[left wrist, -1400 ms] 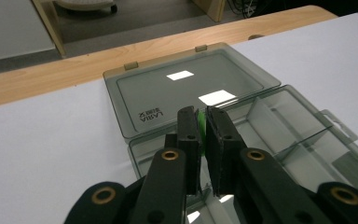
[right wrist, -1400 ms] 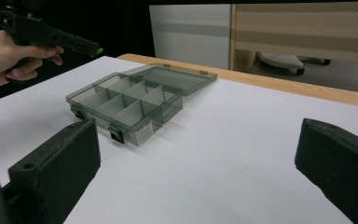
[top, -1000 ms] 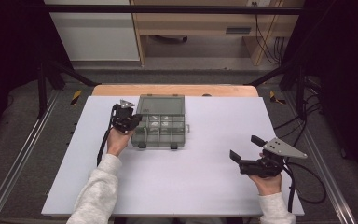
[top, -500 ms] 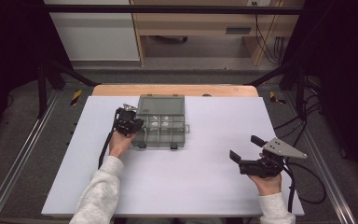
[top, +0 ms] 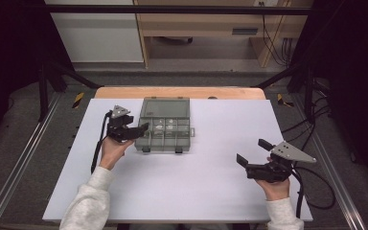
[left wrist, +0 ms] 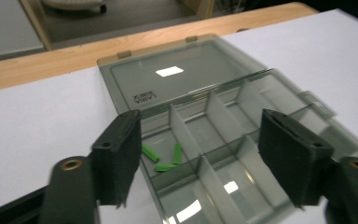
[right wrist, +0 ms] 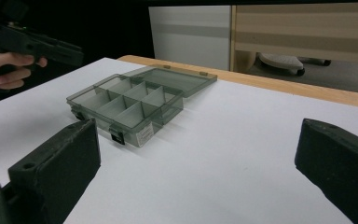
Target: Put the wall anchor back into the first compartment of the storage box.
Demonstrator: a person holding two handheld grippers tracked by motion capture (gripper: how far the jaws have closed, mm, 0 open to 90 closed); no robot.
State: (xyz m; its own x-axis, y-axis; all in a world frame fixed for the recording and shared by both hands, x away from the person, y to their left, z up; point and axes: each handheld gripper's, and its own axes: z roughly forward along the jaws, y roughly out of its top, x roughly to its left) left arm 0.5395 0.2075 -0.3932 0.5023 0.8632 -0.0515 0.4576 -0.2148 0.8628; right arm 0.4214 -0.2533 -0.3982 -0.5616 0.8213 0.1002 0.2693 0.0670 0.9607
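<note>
Hovering over an open parts box

Hovering at the near-left corner of the compartment box (top: 165, 129), the left gripper (top: 133, 132) has its jaws spread wide with nothing between them. In the left gripper view the two black pads frame the box's nearest cells, and three small green pieces (left wrist: 162, 157) lie loose in the cell just inside the left pad. The aim and the wide spread suggest the gripper is lined up either to reach into that cell or to steady the box by its edge; which of the two I cannot tell.

The box sits on the white table (top: 196, 191), toward its far side and left of centre. Its lid (top: 166, 106) lies folded flat behind the tray, away from the person, so every cell is reachable from above. The thin dividers are the likely nuisance: a pad lowered into that narrow cell could catch on one and drag the light box.

Well to the right of the box, near the front edge, the right gripper (top: 253, 156) hangs just above the bare surface, its jaws also wide apart and empty, pointing roughly toward the box. It appears to be waiting. Nothing lies between it and the box.
</note>
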